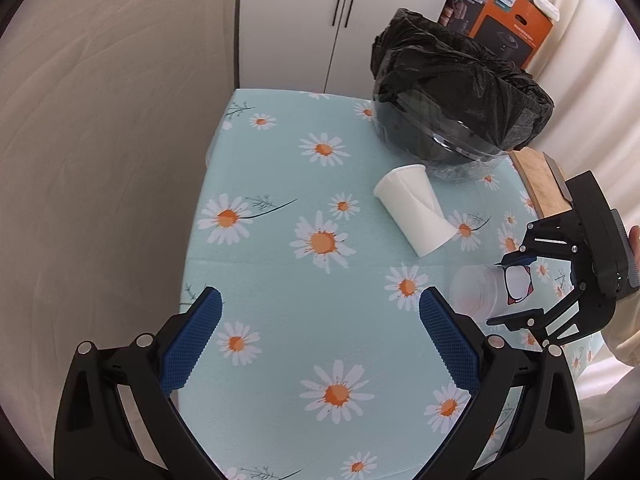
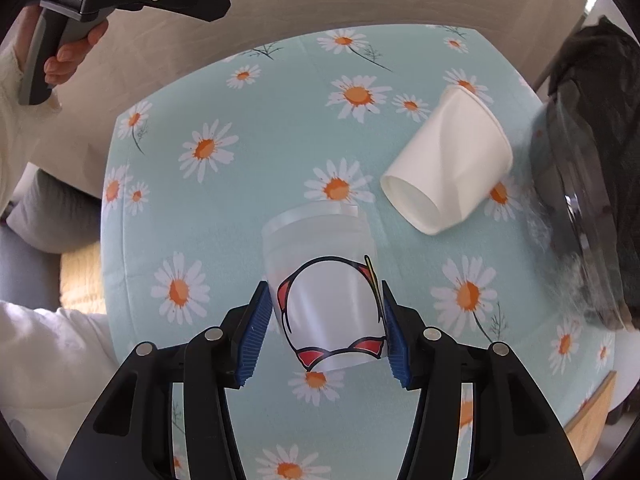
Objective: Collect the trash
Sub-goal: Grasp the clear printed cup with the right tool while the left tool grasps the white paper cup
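Blue ribbed pads on black arms fill the bottom of both wrist views. Seen from the right wrist, the right gripper [image 2: 326, 330] has its jaws set on either side of a translucent plastic cup [image 2: 324, 280] that lies on its side on the counter [image 2: 248, 184]. Both pads sit right at the cup's printed walls, at the end nearer the camera, and appear to press on them. A black, red and yellow outline drawing shows on that end, while the frosted open mouth points away, toward the middle of the counter.

From the left wrist, the left gripper [image 1: 320, 340] hangs over bare daisy-print cloth with its jaws spread wide and nothing between them. Further right in that view a white paper cup [image 1: 414, 210] lies tipped over, its side creased, close to the base of a clear bin lined with a black trash bag [image 1: 452, 92]. Whether cup and bin touch is not clear. The plastic cup [image 1: 492, 288] lies nearer the counter's right edge, with the right gripper [image 1: 516, 292] around it.

In the right wrist view a hand [image 2: 68, 56] in a cream sleeve holds the left gripper's grey handle at upper left. Behind the bin, an orange and black appliance box [image 1: 504, 20] stands against a white cabinet [image 1: 344, 20].
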### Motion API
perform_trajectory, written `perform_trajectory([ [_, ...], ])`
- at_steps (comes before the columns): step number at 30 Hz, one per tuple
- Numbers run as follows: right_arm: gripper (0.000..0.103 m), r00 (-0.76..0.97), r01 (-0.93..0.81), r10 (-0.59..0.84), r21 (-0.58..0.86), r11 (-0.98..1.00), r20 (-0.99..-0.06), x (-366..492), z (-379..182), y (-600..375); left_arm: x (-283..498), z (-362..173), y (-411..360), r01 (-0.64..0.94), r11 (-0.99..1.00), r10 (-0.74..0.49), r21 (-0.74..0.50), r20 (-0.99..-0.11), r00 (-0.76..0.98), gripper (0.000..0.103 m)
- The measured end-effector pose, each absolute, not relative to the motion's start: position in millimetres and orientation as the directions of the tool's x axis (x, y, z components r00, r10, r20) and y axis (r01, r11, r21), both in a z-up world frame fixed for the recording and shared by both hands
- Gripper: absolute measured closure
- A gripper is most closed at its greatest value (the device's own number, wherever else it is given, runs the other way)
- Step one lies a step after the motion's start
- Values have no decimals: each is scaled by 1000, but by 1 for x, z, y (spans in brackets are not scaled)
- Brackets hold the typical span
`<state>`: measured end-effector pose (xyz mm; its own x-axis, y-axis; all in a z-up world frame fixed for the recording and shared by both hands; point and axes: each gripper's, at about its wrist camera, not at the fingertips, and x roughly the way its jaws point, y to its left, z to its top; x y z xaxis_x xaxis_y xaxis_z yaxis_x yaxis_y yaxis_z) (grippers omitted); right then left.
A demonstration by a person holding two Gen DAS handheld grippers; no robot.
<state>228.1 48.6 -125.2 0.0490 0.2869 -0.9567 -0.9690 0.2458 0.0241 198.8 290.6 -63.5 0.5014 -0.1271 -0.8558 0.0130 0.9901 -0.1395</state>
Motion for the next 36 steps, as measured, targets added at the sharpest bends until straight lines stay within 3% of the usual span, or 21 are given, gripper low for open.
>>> perform_trajectory([
  [15,53,155,-838,237,0,545,-959,255,-119,-83,276,-88,225,70,960,-271,-272,-831,485,6],
  [22,53,174,-770,196,-9,638,-965,259,-119,-129,303,-116,208,11,949,-285,-314,-847,449,6],
  [32,53,192,-701,187,-1,713,-963,258,-121,-178,320,-139,186,-55,966,-216,-254,-902,375,7],
  [34,53,196,-690,190,2,723,-962,255,-120,-185,322,-143,181,-54,959,-241,-277,-904,353,18],
  [36,53,199,-678,193,8,735,-961,251,-120,-192,321,-145,176,-39,957,-257,-287,-904,340,39],
])
